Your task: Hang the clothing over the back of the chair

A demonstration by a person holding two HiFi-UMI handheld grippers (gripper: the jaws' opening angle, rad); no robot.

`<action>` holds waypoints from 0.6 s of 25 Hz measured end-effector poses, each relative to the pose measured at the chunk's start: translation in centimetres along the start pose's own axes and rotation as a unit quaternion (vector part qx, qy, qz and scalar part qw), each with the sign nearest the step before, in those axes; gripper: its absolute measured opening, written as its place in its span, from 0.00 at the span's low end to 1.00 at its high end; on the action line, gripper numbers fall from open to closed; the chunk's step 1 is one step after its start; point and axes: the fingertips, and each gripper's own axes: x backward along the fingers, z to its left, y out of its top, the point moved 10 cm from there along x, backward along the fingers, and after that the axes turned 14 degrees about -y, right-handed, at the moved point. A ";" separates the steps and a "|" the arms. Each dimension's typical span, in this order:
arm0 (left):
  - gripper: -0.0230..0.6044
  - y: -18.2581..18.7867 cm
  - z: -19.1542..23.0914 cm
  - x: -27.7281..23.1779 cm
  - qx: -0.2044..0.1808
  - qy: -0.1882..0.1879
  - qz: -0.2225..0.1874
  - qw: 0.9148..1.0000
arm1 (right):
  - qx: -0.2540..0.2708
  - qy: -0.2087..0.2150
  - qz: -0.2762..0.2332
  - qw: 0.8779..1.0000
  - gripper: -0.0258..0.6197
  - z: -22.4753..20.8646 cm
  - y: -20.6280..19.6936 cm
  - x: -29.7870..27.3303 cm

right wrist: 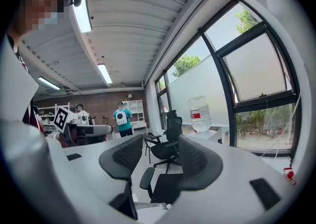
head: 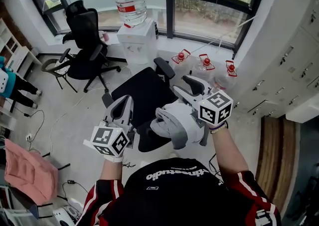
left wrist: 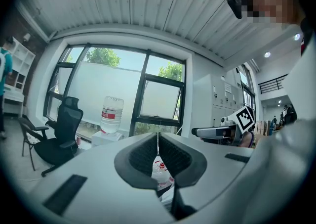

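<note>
Nearest: wearer's black shirt (head: 174, 195), striped sleeves, fills the bottom of the head view.
Left gripper (left wrist: 158, 139): jaws together at the tips, nothing seen between them.
Right gripper (right wrist: 159, 155): jaws wide apart, empty; only the room shows through the gap.
Clothing (head: 172, 126): grey-white, bunched over the near back edge of the chair (head: 142, 93), between the two grippers, close under the right one.
Hidden: chair back mostly covered; how far the cloth hangs down cannot be told. Contact with the right gripper unclear.
Cut off: person (head: 9, 84) at left edge.
Room: pale floor (head: 75, 115), dark-framed windows (head: 209, 15), lockers (head: 284, 65).
Count: one water dispenser (head: 135, 43) with one big bottle (head: 130, 0); three red-capped bottles (head: 205, 64); one second office chair (head: 83, 45); one pink cloth (head: 30, 170).
</note>
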 end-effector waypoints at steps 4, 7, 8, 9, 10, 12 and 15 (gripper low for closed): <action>0.08 -0.1 0.2 0.3 -0.001 0.006 -0.002 1.000 | 0.002 -0.014 -0.016 1.000 0.39 0.3 -0.2 0.2; 0.08 -0.2 0.2 0.4 -0.001 0.009 -0.003 1.000 | -0.005 -0.023 -0.028 0.999 0.35 0.3 -0.3 0.2; 0.08 -0.2 0.2 0.4 -0.001 0.009 -0.004 1.000 | -0.007 -0.024 -0.029 0.999 0.34 0.2 -0.3 0.2; 0.08 -0.2 0.2 0.4 -0.001 0.010 -0.004 1.000 | -0.008 -0.024 -0.030 0.999 0.34 0.2 -0.2 0.2; 0.08 -0.1 0.2 0.4 -0.001 0.011 -0.005 1.000 | -0.008 -0.024 -0.032 0.999 0.33 0.3 -0.2 0.2; 0.08 -0.1 0.2 0.5 -0.002 0.012 -0.005 1.000 | -0.008 -0.025 -0.034 0.999 0.31 0.5 -0.1 0.2; 0.08 -0.3 0.2 0.5 -0.004 0.014 -0.004 1.000 | -0.006 -0.026 -0.037 0.999 0.27 0.8 -0.4 0.2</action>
